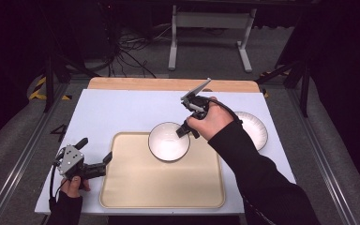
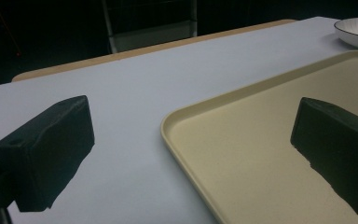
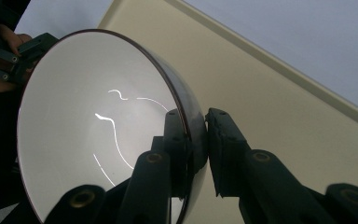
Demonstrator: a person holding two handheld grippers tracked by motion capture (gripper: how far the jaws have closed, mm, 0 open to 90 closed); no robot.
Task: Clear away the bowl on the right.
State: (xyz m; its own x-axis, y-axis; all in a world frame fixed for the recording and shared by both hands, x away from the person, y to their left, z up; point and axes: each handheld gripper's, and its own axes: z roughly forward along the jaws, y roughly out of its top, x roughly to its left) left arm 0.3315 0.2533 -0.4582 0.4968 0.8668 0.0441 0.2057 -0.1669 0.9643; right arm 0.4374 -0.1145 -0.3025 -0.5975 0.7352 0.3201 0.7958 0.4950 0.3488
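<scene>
a second white plate (image 1: 253, 129) lies on the white worktop (image 1: 117, 112), to the right of the tray and well apart from it. beyond the worktop's far wooden edge (image 1: 168, 84), cables (image 1: 126, 58) and a white frame (image 1: 211, 35) stand on the floor.

High view overhead facing forward, gripper views close, all sharing tray (image 1: 136, 187)

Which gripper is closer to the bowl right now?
Right. The right gripper is clamped on the bowl at its rim, over the tray's far edge. The left gripper sits open at the tray's left edge, well away from the bowl.
</scene>
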